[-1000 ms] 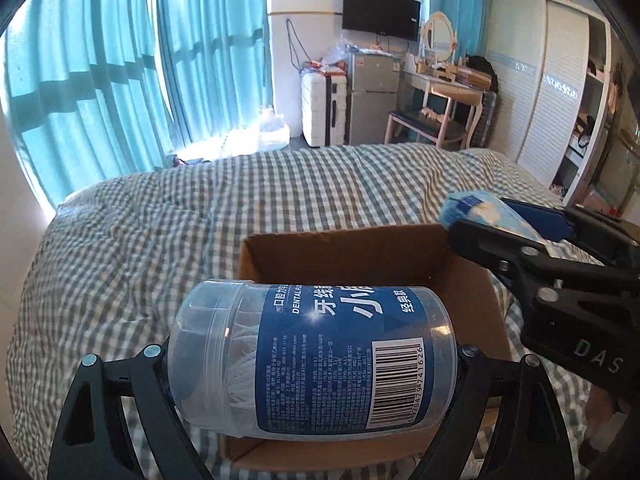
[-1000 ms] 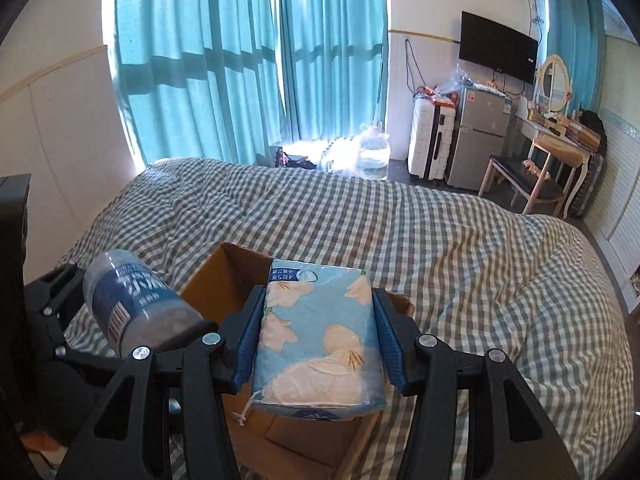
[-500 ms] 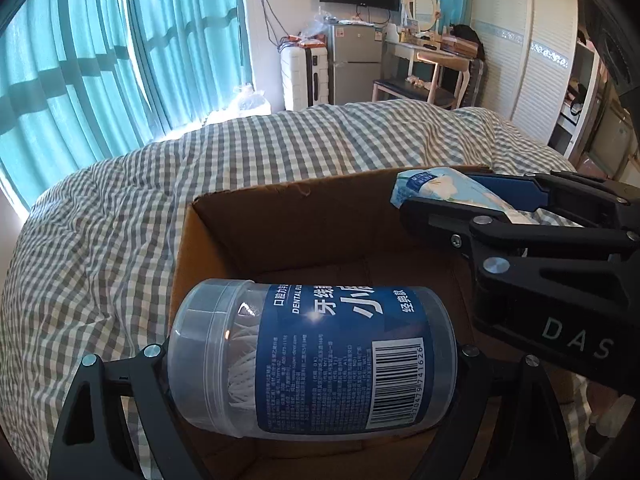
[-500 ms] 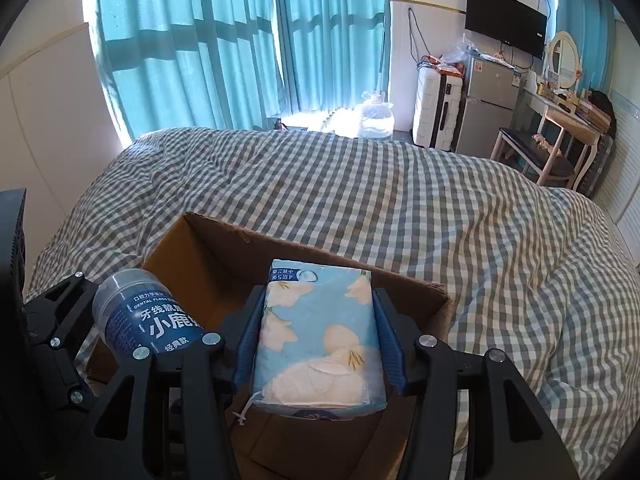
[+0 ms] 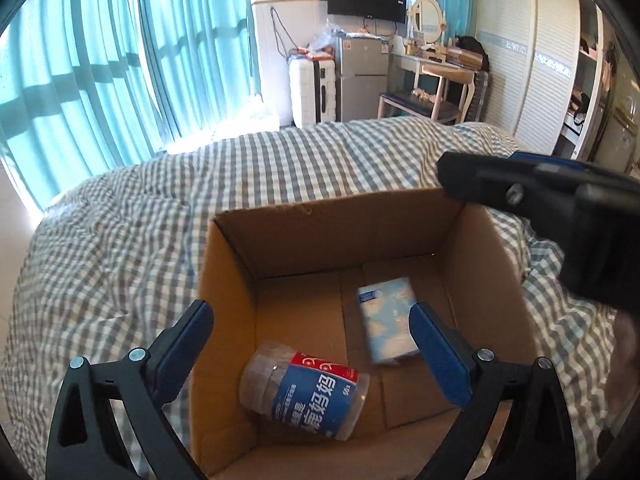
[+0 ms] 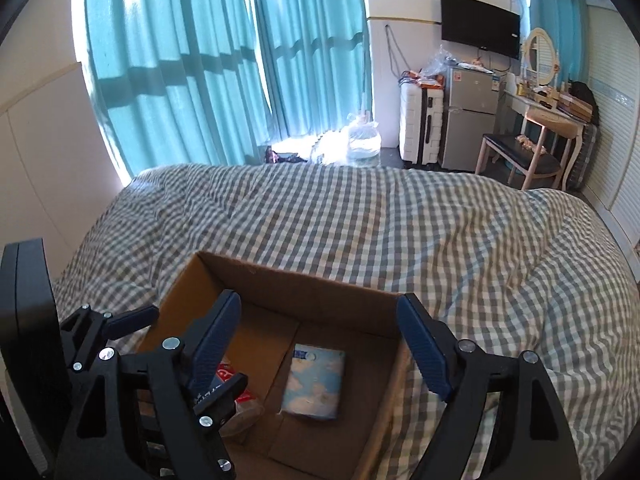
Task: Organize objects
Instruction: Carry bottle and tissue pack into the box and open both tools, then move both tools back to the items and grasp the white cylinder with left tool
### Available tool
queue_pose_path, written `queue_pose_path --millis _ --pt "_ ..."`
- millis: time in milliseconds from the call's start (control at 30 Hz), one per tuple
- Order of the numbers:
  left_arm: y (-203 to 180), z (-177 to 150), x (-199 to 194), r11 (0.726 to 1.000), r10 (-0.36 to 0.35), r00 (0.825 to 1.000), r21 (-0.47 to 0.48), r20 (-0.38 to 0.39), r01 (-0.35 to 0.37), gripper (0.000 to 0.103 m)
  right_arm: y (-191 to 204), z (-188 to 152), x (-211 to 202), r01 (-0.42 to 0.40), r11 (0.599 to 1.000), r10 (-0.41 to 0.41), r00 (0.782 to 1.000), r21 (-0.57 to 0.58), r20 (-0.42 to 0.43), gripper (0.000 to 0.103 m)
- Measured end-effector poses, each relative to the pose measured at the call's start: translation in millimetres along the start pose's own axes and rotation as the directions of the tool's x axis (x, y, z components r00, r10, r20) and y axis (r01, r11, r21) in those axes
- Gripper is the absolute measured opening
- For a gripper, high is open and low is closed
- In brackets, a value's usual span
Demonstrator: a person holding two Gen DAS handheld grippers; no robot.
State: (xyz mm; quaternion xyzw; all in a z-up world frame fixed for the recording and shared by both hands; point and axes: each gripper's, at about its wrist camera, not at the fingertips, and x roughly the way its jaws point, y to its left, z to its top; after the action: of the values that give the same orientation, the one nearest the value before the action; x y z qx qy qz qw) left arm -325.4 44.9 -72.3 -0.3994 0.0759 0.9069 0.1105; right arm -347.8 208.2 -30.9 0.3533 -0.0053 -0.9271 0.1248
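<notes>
Teal curtains (image 6: 224, 64) hang across the upper left of both views, and a bed with a grey and white checked blanket (image 6: 400, 232) fills the middle.

Low in the left wrist view, the left gripper (image 5: 312, 344) has its two blue-padded fingers (image 5: 186, 340) spread wide apart, and it holds nothing. Low in the right wrist view, the right gripper (image 6: 320, 344) is wide open too, with nothing between its fingers (it shows as a blurry black shape at the right edge of the left wrist view).

Just past the fingers, an open brown cardboard box (image 5: 320, 236) sits on the blanket. A clear plastic tub with a blue and red label (image 5: 308, 396) lies on its side on the box floor, near the bottom middle of the left wrist view. A flat light blue tissue pack with white shapes (image 6: 314, 380) lies flat on the box floor too, to the right of the tub and not touching it.

Farther back, in the upper right of the frame, a white suitcase (image 6: 420, 120) stands beside a small grey fridge (image 6: 470, 116), and a black TV (image 6: 480, 36) hangs on the wall above them.
</notes>
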Motion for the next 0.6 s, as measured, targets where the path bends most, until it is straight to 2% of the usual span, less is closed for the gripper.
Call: queue_pose_path --millis 67,133,333,600 --pt "-0.5 1.6 -17.5 1.0 0.017 1.0 -0.008 0.017 -0.017 0.101 -1.0 5.0 -20.2 0.012 1.0 -0.013 1.0 0.003 0.024 0.082" --pt "1.0 3.1 -35.5 0.999 0.029 0.999 -0.023 0.035 -0.028 0.101 -0.9 8.4 -44.8 0.027 1.0 -0.028 0.998 0.01 0.054 0.088" --pt "9.8 12.6 -104.3 0.995 0.053 0.994 -0.09 0.099 -0.044 0.103 9.0 12.5 -118.9 0.046 0.999 -0.045 0.99 -0.003 0.133 0.095" --pt "15.4 0.9 -187.4 0.982 0.135 0.976 -0.155 0.171 -0.109 0.103 25.9 0.1 -216.8 0.061 0.997 -0.048 0.968 -0.047 0.248 0.099"
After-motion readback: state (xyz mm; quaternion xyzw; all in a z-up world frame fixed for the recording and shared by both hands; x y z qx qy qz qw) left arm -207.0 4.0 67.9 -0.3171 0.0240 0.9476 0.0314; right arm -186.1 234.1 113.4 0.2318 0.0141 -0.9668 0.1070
